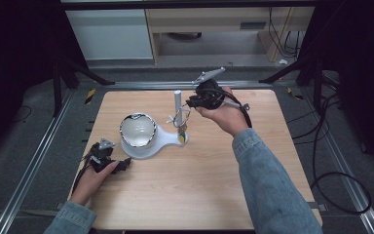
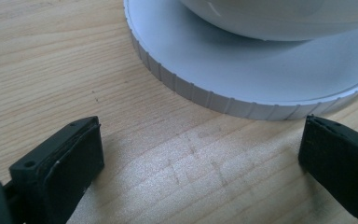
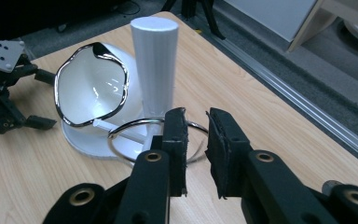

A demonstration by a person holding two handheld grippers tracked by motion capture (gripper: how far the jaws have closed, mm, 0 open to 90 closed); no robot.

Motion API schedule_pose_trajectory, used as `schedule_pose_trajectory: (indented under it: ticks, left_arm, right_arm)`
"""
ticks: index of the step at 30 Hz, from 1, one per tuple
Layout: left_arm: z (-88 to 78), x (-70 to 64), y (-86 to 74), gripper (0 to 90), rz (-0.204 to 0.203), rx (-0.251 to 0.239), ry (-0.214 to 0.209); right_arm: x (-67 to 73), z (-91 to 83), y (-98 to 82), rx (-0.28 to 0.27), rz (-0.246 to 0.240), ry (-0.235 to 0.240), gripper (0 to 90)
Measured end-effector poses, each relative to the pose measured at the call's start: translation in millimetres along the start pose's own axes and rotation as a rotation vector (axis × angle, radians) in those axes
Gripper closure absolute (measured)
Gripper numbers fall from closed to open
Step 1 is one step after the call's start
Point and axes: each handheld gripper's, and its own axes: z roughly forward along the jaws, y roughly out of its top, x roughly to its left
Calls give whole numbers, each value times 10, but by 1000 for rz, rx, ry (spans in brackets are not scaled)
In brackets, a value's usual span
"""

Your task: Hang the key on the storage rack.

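Now the right claw is nearly closed around the ring, probably to lift it off the peg, while the left claw rests wide open, empty, on the bench.

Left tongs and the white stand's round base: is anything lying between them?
Nothing. In the left gripper view, bare wooden table runs from the open left tongs to the ridged rim of the white base.

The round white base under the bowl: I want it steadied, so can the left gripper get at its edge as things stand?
Probably yes. The left gripper rests on the wooden table with jaws open wide, facing the ribbed rim of the round white base; bare wood lies between them.
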Motion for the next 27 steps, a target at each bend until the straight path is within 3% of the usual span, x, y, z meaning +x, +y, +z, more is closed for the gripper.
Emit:
schedule_pose_trajectory:
  ticks: [15,18,19,27]
  left_arm:
    - [-2,1,0,0,1,3,0]
    - [-2,1,0,0,0,2,0]
    - [-2,0,0,0,0,2,0]
    - [-1,1,1,0,1,2,0]
  right_arm:
    - [-212,-194,-179,-67,72,-118,481]
    - [-239,-212,-216,-70,84,-129,452]
    - [-263,-228,-257,-76,96,-140,399]
    - [-351,-284,-426,-89,154,-173,245]
